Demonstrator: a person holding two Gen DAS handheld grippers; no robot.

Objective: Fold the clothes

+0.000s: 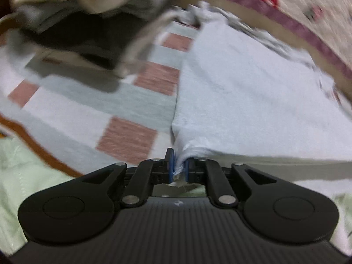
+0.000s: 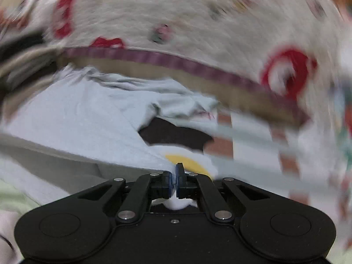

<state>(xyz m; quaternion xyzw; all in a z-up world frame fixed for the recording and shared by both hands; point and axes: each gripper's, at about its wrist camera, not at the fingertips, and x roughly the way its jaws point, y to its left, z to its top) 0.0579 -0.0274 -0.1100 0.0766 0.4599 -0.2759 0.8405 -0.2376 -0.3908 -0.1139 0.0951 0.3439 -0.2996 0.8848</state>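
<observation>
Even, soft indoor light; heavy motion blur in both views; fisheye edges bend, perhaps darkening the corners.

The pale blue garment (image 1: 242, 92) is soft matt knit cloth, faintly fuzzy, with a printed yellow and black patch (image 2: 187, 160) that looks flatter than the weave. The checked sheet (image 1: 92, 110) beneath is matt woven cotton in white, grey and dull pink. The flowered blanket (image 2: 198, 17) looks fluffy and napped, edged with a smoother purple band (image 2: 154, 57). The left gripper (image 1: 180, 167) and right gripper (image 2: 175, 179) are matt black plastic, ribbed on the body, with shiny metal pivot pins and blue rubbery fingers (image 1: 171, 165).
</observation>
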